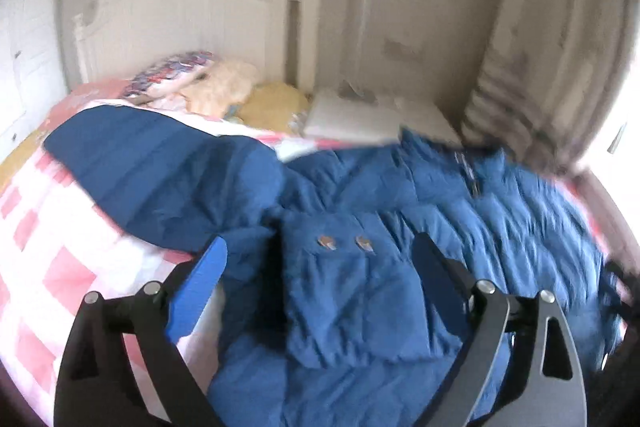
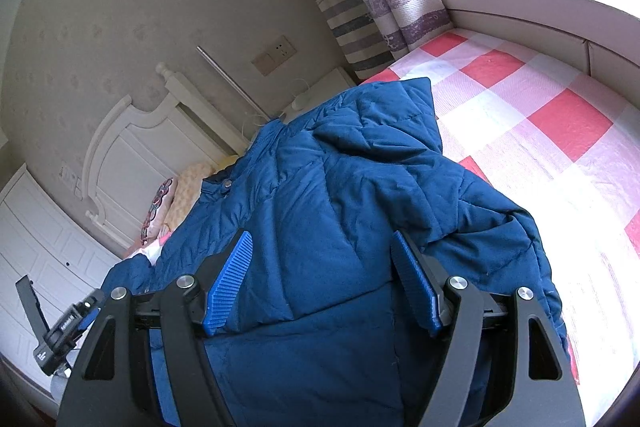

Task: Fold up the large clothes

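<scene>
On the bed, across its red-and-white check cover, I log one blue padded jacket, spread flat.

Left wrist view — blurred. It alone gives me two metal snaps on a pocket flap, one sleeve lying out to the left, and the pile at the head of the bed: one patterned pillow, one cream cushion, one yellow one. One white headboard stands behind.

Right wrist view — sharp. Only here do I see the hood peaked toward the curtain, one wall socket, a window ledge, white cabinet doors, and a black device at the left edge, which I take for the other gripper, though I cannot be sure.

Left gripper: jaws wide apart, nothing gripped; the jacket lies below and between the two fingers, clear of the pads so far as the blur lets me judge.

Right gripper: jaws apart, jacket cloth filling the gap and running up against both blue pads. Whether they pinch it or merely straddle it I cannot tell.

Count: one jacket, two grippers.
</scene>
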Action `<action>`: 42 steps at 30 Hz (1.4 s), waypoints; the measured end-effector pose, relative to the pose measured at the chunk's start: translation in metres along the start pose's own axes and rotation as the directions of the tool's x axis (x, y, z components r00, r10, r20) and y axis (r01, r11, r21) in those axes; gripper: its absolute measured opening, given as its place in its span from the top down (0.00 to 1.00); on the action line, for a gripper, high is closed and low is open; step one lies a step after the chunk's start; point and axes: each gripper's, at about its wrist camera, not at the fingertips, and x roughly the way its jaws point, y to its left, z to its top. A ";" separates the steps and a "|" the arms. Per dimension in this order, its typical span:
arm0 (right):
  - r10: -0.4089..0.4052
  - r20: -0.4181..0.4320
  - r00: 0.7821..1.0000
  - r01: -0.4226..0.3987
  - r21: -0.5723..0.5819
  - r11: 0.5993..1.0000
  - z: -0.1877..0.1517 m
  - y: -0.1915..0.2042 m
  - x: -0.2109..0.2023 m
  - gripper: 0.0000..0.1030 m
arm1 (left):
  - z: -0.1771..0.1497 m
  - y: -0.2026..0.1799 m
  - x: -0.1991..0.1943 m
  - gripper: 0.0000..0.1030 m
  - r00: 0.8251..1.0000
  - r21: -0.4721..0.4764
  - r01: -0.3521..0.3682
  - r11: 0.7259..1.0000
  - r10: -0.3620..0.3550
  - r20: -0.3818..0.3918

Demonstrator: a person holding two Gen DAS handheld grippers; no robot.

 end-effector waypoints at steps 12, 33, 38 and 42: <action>0.013 -0.003 1.000 -0.013 0.002 1.000 0.002 0.000 0.003 0.28 | -0.036 0.031 0.048 0.84 0.982 -0.159 0.008 0.987 -0.038 -0.188; -0.078 0.044 0.996 0.086 -0.216 0.973 0.001 0.043 -0.013 0.27 | -0.005 0.005 0.085 0.06 0.991 -0.078 0.014 0.997 -0.024 -0.133; -0.257 0.021 0.966 0.231 -0.512 0.827 0.002 0.104 0.037 0.27 | -0.007 0.012 0.088 0.06 0.988 -0.121 0.077 0.990 -0.092 -0.122; -0.335 -0.024 0.942 0.233 -0.670 0.705 -0.010 0.126 0.086 0.18 | -0.009 0.010 0.084 0.06 0.992 -0.113 0.081 0.990 -0.092 -0.091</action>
